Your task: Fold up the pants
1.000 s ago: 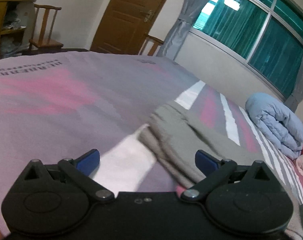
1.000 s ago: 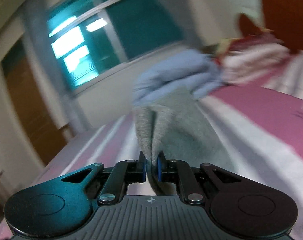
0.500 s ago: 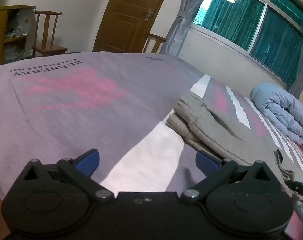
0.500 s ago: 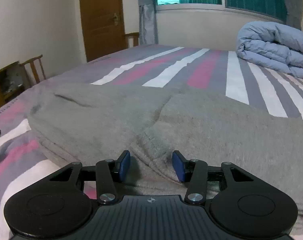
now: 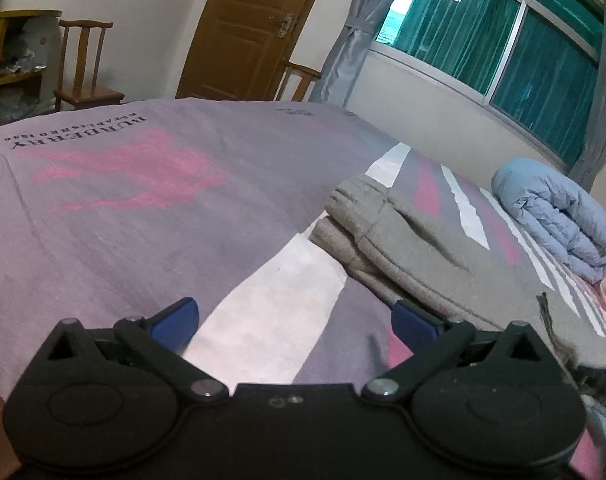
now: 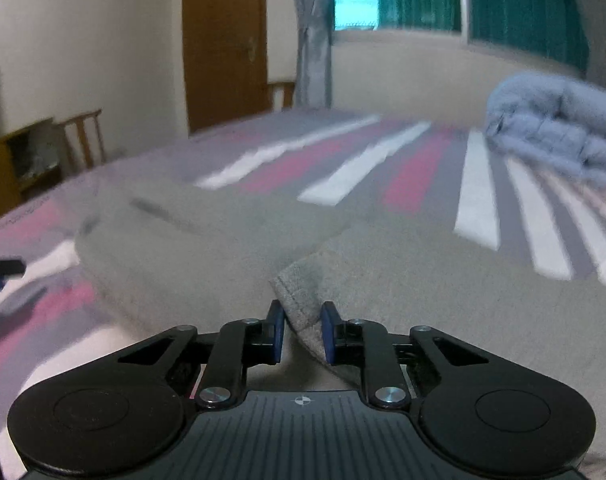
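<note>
Since the pants (image 5: 415, 248) are already doubled over on the bed (image 5: 143, 208), it looks like a fold has been laid down and the next grab is being lined up. They're seen lying flat on the striped bedspread, waistband end toward the door side, with the grey fabric stacked in layers at that end.

Left tool (image 5: 293, 322): fingers spread wide apart, nothing held, parked low over the bare bedspread just beside the near edge of the pants. Probably it's kept out of the way there so the cloth isn't dragged.

Right tool (image 6: 301, 334): jaws partly apart with a hemmed edge of the pants (image 6: 303, 300) sitting between the blue pads. The pads don't appear to be pressed onto the cloth, so it's judged as not clamped, either just let go or about to be pinched. That edge is likely being targeted because a corner makes the next fold easier to carry.

Stuff that can't be made out well: the right view is motion-blurred, so whether a pad is actually touching the hem can't be told for sure. The far end of the pants is cut off at the lower right of the left view, behind the tool body. How many layers are stacked isn't clear either. A rolled blue duvet (image 5: 559, 216) is seen further up the bed, well apart from the pants.
</note>
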Available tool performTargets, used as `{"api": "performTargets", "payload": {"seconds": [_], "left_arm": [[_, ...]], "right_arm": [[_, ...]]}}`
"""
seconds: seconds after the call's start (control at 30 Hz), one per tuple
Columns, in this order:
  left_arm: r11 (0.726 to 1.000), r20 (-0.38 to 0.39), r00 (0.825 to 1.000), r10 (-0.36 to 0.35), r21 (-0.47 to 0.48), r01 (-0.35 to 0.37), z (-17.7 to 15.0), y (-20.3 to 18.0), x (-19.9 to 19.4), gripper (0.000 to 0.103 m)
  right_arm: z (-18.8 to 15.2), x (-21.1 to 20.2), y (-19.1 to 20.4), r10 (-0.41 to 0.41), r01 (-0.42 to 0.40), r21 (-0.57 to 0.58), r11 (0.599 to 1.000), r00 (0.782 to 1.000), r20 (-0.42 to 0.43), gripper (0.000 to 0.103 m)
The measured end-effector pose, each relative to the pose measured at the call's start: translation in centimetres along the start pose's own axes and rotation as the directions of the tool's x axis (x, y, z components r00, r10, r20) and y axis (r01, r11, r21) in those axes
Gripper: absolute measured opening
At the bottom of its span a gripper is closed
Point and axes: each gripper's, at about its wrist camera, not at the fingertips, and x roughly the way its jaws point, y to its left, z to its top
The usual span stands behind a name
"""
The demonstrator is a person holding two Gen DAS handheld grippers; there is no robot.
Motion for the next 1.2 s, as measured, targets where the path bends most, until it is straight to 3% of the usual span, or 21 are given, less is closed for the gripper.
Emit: {"api": "performTargets", "payload": {"seconds": [0.03,0.13,0.23,0.33,0.4,0.47,0.5,0.53,0.6,0.7,0.77,0.83,0.9,0.97,1.03,1.1,1.2], "left_arm": [[1.000,-0.003,1.000,0.003,0.001,-0.003,0.0,-0.1,0.1,0.097],[1.000,-0.005,1.000,-0.003,0.001,0.003,0.2,-0.4,0.0,0.097],[1.000,-0.003,1.000,-0.007,0.003,0.007,0.2,-0.2,-0.2,0.097],[1.000,-0.006,1.000,0.003,0.009,-0.003,0.0,-0.4,0.0,0.097],[1.000,-0.009,1.000,0.002,0.016,-0.002,-0.1,-0.7,0.1,0.097],[0.999,-0.019,1.000,0.001,0.036,0.000,0.0,-1.2,0.4,0.097],[0.999,-0.022,1.000,0.003,0.046,-0.002,0.0,-1.5,0.5,0.097],[0.999,-0.025,1.000,0.002,0.051,-0.001,0.1,-1.7,0.5,0.097],[0.998,-0.025,1.000,-0.009,0.058,0.010,0.2,-2.0,0.3,0.097],[0.998,-0.021,1.000,-0.007,0.066,0.008,0.3,-2.3,0.3,0.097],[0.998,-0.029,1.000,-0.003,0.059,0.004,0.4,-2.6,0.8,0.097],[0.999,-0.032,0.999,-0.009,0.052,0.011,0.7,-2.9,0.9,0.097],[0.997,-0.023,0.999,-0.032,0.066,0.034,1.2,-3.5,1.1,0.097],[0.995,-0.016,0.999,-0.042,0.091,0.043,1.8,-4.2,1.6,0.097],[0.994,-0.023,0.999,-0.046,0.097,0.048,2.3,-4.9,2.4,0.097],[0.994,-0.046,0.997,-0.053,0.093,0.058,2.5,-5.5,3.5,0.097],[0.993,-0.073,0.996,-0.051,0.102,0.058,2.1,-5.9,4.3,0.097]], "right_arm": [[-0.6,0.9,0.3,0.006,-0.008,-0.037,0.999,0.999,-0.053,0.028],[-0.5,0.5,1.6,-0.032,0.022,-0.188,0.982,0.998,-0.051,0.036],[0.4,-3.7,-1.1,0.059,-0.057,-0.041,0.998,0.996,0.061,0.036],[0.1,-7.7,-5.0,-0.069,0.058,0.083,0.995,0.988,0.139,0.036],[-0.8,-9.8,-8.8,-0.189,0.159,0.196,0.968,0.972,0.142,0.036],[-2.1,-10.0,-12.6,-0.288,0.269,0.277,0.922,0.957,0.031,0.035],[-3.2,-8.9,-14.7,-0.305,0.321,0.316,0.893,0.947,-0.099,0.035],[-4.5,-8.2,-16.6,-0.250,0.296,0.369,0.881,0.954,-0.167,0.032],[-4.6,-9.9,-18.2,-0.224,0.249,0.447,0.859,0.969,-0.108,0.032],[-3.9,-13.5,-18.7,-0.271,0.220,0.475,0.852,0.962,0.041,0.033],[-4.2,-13.0,-18.7,-0.234,0.198,0.460,0.866,0.972,0.022,0.033],[-5.4,-10.6,-18.6,-0.171,0.203,0.409,0.890,0.979,-0.113,0.032],[-4.7,-10.8,-18.5,-0.195,0.212,0.402,0.891,0.977,-0.083,0.033],[-3.4,-11.7,-19.1,-0.204,0.179,0.432,0.884,0.979,0.013,0.033],[-1.5,-11.2,-20.0,-0.250,0.211,0.421,0.882,0.967,0.038,0.033],[0.1,-9.4,-21.5,-0.268,0.243,0.438,0.866,0.963,-0.003,0.033],[-0.2,-4.1,-24.0,-0.233,0.302,0.453,0.839,0.951,-0.203,0.034]]}}
